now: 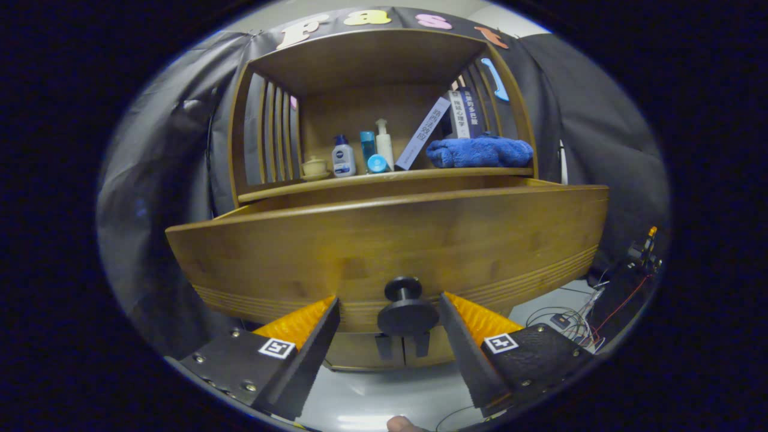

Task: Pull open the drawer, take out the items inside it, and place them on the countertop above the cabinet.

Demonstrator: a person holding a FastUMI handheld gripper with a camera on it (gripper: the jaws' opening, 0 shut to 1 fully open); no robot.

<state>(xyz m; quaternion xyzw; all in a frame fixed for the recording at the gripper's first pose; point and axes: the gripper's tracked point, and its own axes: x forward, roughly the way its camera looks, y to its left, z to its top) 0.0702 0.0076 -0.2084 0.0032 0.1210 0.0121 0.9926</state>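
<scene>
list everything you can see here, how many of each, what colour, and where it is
drawer: one, brown wood, pulled out below the countertop
knob: one, black, on the drawer front, between the fingers
countertop: one, brown wood, above the drawer
towel: one, blue, on the countertop beside the books
books: about three, leaning behind the towel
bottles: three, white and blue, mid-countertop
lidded cup: one, cream, beside the bottles
cables: several, on the floor
hand-held gripper: one, open, fingers either side of the knob, not touching

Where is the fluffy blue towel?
The blue towel lies on the countertop above the pulled-out drawer, right of the bottles, under leaning books. The fingers are open around the drawer's knob.
</scene>
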